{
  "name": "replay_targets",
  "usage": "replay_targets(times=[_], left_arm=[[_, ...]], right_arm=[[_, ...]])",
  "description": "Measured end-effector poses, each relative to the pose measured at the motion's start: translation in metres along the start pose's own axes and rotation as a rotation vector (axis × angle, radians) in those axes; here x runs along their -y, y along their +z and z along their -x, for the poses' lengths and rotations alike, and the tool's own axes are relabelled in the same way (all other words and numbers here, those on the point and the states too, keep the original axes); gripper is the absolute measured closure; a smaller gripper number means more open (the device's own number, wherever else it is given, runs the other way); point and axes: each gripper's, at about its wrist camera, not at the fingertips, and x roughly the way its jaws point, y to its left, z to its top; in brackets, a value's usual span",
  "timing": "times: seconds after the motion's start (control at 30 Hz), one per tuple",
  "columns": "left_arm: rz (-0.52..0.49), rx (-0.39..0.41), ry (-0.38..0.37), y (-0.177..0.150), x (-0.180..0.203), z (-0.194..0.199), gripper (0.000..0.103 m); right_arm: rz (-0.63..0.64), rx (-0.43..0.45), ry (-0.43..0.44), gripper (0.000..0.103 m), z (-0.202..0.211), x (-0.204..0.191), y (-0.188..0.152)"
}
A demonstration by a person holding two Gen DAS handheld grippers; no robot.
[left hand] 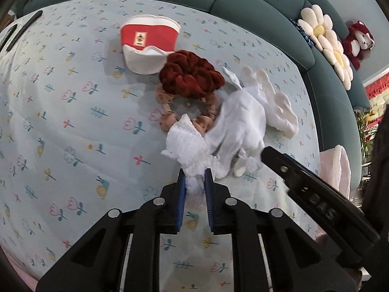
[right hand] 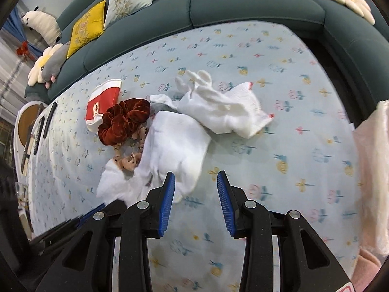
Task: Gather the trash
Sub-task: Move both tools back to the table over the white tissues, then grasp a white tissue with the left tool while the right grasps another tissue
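Tissue: crumpled white tissue [left hand: 187,143] lies at lower centre of the left wrist frame, its near end running down between the blue pads.
Left gripper: left gripper [left hand: 195,180] has its fingers pinched on that near end.
Right gripper: right gripper [right hand: 195,185] has its fingers spread with nothing between them, hovering over the floral cloth [right hand: 291,146].
Nearest thing to the right: white glove [right hand: 177,146], just up and left of its left pad.
Long axis: tissue runs from the pads up toward the spotted scrunchie [left hand: 167,119].
Other litter: crushed red cup [left hand: 148,41], upper centre, well apart from both.
Judgement: left hand is placed to lift.
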Motion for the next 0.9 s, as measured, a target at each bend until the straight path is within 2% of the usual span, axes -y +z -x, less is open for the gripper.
replay_targets(times=[0.17,0.2,0.23,0.27,0.37,0.63,0.9], left_arm=[[0.002,0.006,0.020,0.005,-0.009,0.002,0.088],[0.001,0.009,0.023,0.006,-0.010,0.003,0.088],[-0.001,0.012,0.027,0.006,-0.010,0.004,0.088],[-0.005,0.019,0.031,0.007,-0.010,0.006,0.088],[-0.015,0.035,0.041,0.010,-0.008,0.012,0.088],[-0.059,0.122,0.018,0.024,0.022,0.050,0.089],[-0.151,0.248,-0.031,0.038,0.083,0.110,0.089]], right_arm=[[0.009,-0.049,-0.004,0.068,-0.023,-0.008,0.000],[0.009,-0.058,0.002,0.075,-0.027,-0.009,-0.001],[0.013,-0.059,0.003,0.087,-0.028,-0.010,-0.002],[0.017,-0.062,0.006,0.091,-0.028,-0.011,-0.002],[0.027,-0.033,0.014,0.094,-0.018,-0.014,-0.001],[0.037,0.103,0.069,0.095,0.046,-0.020,0.021],[0.040,0.296,0.113,0.095,0.147,-0.006,0.048]])
